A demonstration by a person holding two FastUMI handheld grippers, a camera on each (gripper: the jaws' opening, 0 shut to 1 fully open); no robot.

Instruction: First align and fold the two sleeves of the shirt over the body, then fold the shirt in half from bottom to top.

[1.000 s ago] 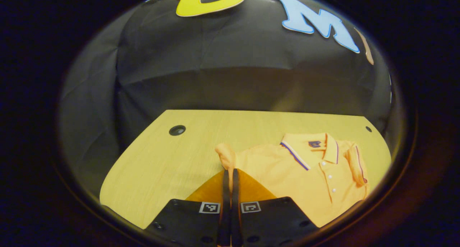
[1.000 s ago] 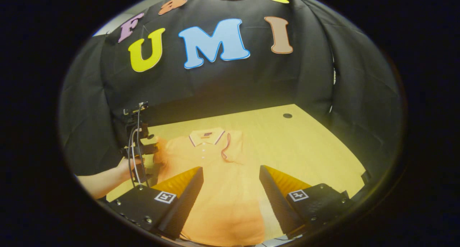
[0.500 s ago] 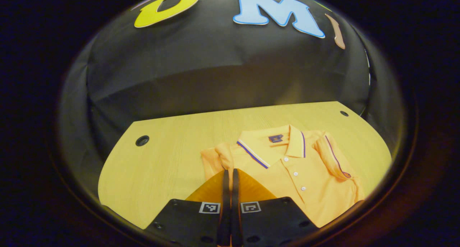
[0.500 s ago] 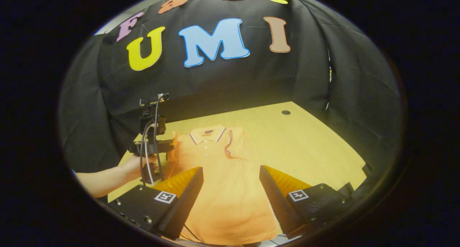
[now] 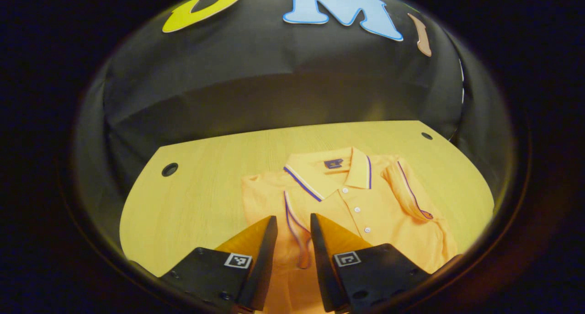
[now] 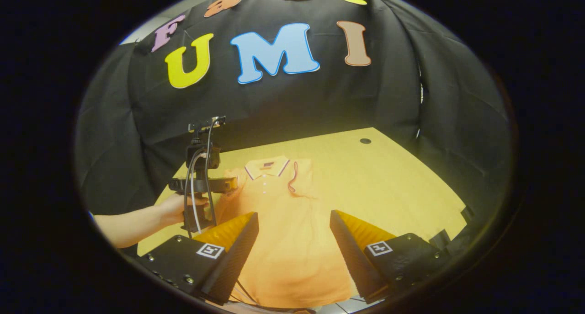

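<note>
Shirt (image 5: 365, 204): orange knit polo, flat on the pale wood-grain tabletop (image 5: 205, 190), collar toward the far edge; striped collar trim, white buttons down the placket. Both short sleeves folded in over the body; left sleeve (image 5: 295, 231) lies between the left tool's fingers, right sleeve (image 5: 411, 195) creased diagonally.

Left tool (image 5: 293, 227): fingers apart, wedge-shaped, gripping nothing.

Right tool (image 6: 294, 220): fingers wide apart above the shirt's lower half, ribbed inner faces.

Tabletop: round dark grommet hole (image 5: 169, 169) near its far left corner.
</note>
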